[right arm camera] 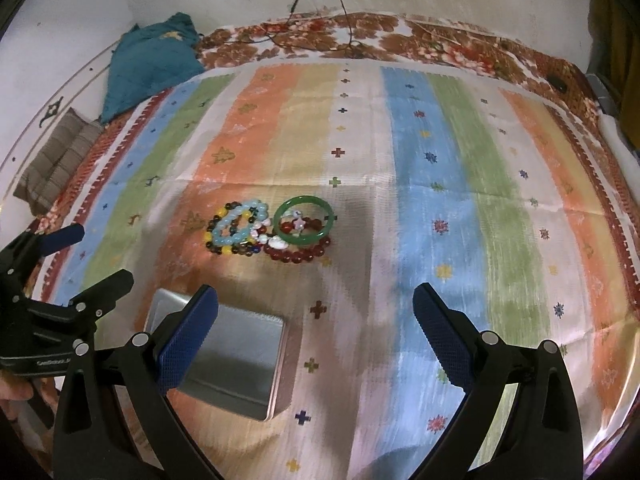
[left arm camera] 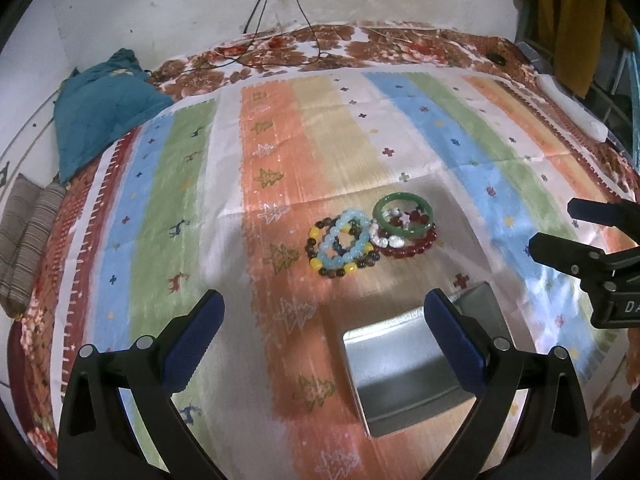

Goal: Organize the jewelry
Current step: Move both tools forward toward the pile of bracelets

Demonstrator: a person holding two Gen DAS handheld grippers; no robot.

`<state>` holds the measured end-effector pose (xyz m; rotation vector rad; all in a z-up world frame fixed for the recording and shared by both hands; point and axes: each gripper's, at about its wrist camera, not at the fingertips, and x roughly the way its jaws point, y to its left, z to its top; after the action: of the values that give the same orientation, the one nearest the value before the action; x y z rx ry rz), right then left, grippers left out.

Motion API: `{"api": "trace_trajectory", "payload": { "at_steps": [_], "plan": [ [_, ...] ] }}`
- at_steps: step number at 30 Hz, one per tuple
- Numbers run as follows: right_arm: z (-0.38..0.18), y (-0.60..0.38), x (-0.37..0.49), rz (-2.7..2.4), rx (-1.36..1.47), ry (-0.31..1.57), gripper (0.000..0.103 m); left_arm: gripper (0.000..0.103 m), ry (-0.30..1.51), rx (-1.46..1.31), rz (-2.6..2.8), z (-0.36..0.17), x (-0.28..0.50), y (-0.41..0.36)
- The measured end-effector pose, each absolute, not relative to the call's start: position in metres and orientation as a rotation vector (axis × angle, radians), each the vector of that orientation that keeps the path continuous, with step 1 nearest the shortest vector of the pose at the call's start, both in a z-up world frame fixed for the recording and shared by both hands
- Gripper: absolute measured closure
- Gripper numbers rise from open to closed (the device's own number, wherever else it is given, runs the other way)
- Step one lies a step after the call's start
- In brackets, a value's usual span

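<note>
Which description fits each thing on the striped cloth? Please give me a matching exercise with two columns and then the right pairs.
Things:
1. smooth green bangle
2. pale blue bead bracelet
3. dark red bead bracelet
4. square silver metal tin

Descriptions:
A. empty, with no lid on it, nearest the cameras
B. lies partly under the bangle
C. rests on top of a bracelet of dark and yellow beads
D. one solid ring, on top of the pile

Pairs: 1-D, 2-C, 3-B, 4-A

The right gripper's [right arm camera: 316, 320] near finger hides the metal tin's [right arm camera: 240, 356] corner.
</note>
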<state>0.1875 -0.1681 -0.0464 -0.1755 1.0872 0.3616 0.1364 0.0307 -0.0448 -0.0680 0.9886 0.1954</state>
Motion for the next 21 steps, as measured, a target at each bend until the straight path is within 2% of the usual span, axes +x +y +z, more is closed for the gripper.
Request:
{"api": "trace_trajectory", "payload": {
  "at_steps": [21],
  "plan": [
    [-0.087,-0.168,0.241,0.304,-0.181,1.156,0.004,0.009,1.091,-0.031,0.195,-0.084,0.190,0.042]
  ]
}}
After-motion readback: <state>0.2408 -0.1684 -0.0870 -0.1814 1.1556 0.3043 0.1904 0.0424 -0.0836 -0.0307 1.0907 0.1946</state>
